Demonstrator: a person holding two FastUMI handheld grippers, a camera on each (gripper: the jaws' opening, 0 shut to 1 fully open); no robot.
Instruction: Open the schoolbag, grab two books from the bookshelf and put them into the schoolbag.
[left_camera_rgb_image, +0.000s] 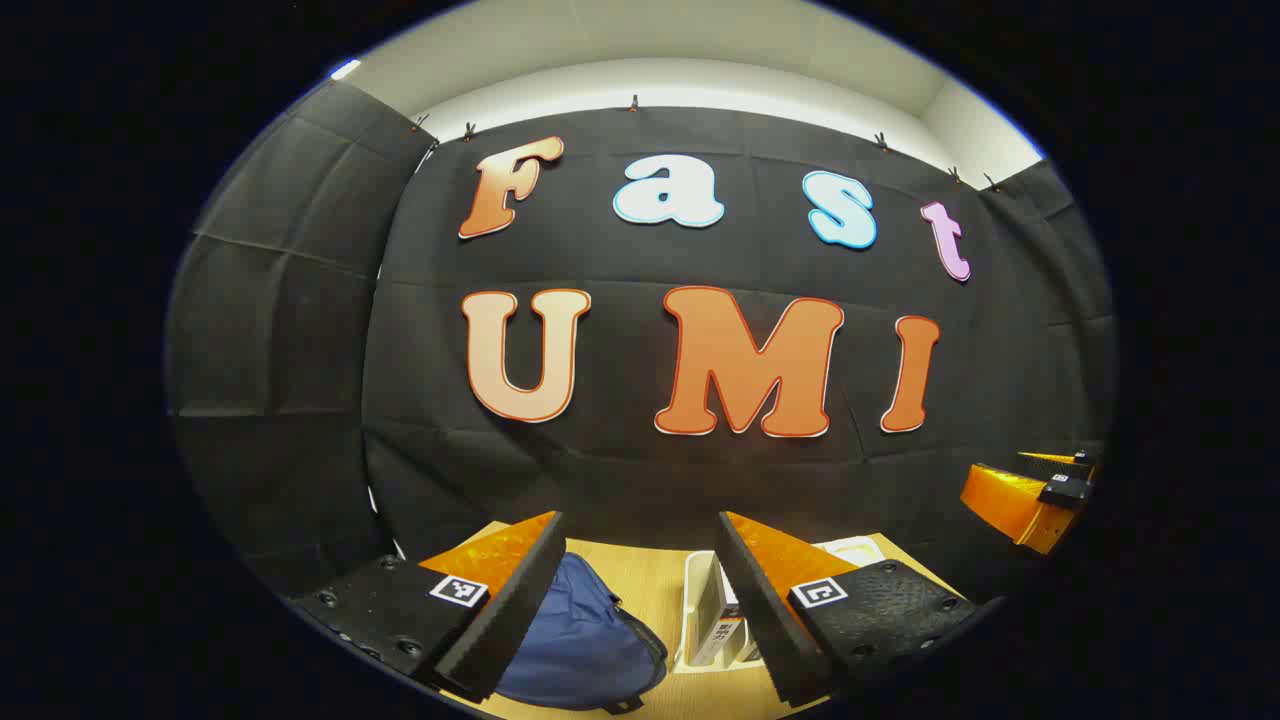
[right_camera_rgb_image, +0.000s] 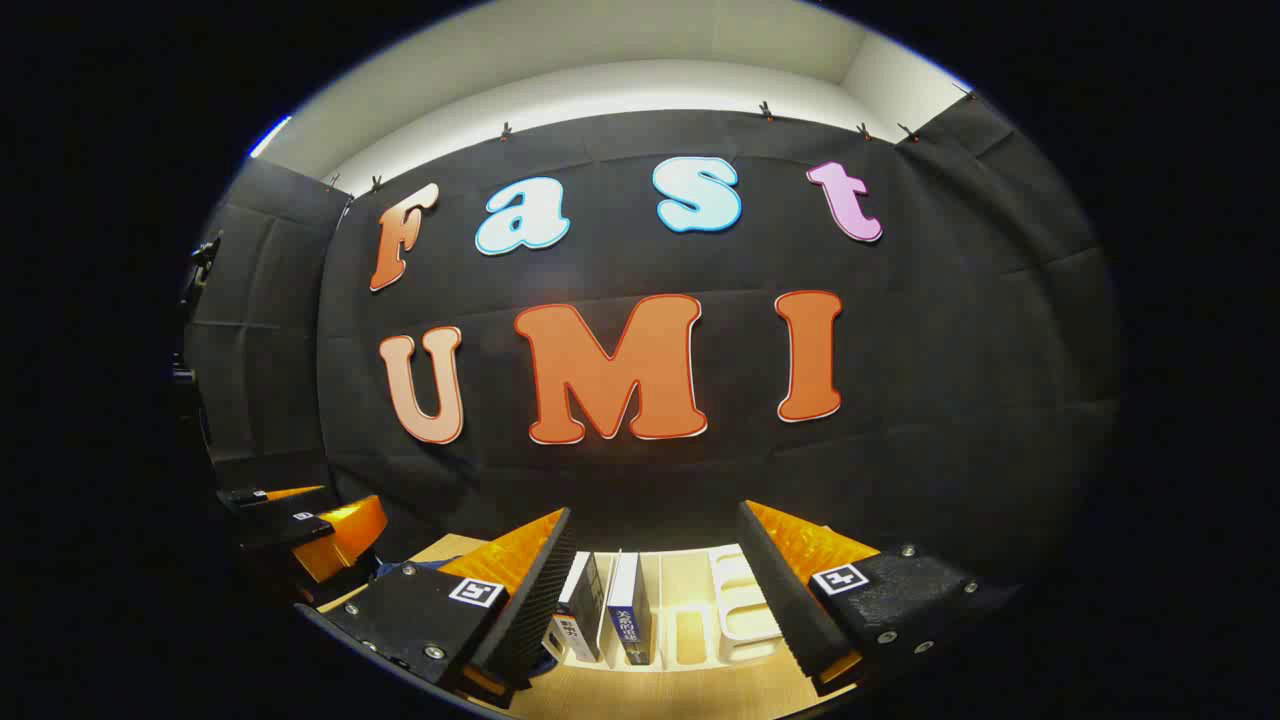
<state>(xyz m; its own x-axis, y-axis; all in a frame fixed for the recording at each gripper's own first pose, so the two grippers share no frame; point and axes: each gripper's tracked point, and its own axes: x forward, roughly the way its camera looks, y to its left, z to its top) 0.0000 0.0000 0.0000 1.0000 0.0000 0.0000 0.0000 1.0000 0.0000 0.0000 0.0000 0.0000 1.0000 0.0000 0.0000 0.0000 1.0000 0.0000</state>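
A dark blue schoolbag (left_camera_rgb_image: 585, 640) lies on the wooden table, below and between the fingers of my left gripper (left_camera_rgb_image: 640, 600), which is open and holds nothing. To its right stands a white bookshelf rack (left_camera_rgb_image: 700, 620) with books in it. In the right gripper view the white bookshelf (right_camera_rgb_image: 735, 605) sits straight ahead with two upright books (right_camera_rgb_image: 625, 620) at its left end. My right gripper (right_camera_rgb_image: 660, 595) is open above the table, well short of the books. The other gripper (right_camera_rgb_image: 320, 535) shows at the left edge.
The light wooden table (right_camera_rgb_image: 650, 690) runs under both grippers up to the black cloth wall behind. The right gripper (left_camera_rgb_image: 1035, 495) hangs at the far right of the left gripper view.
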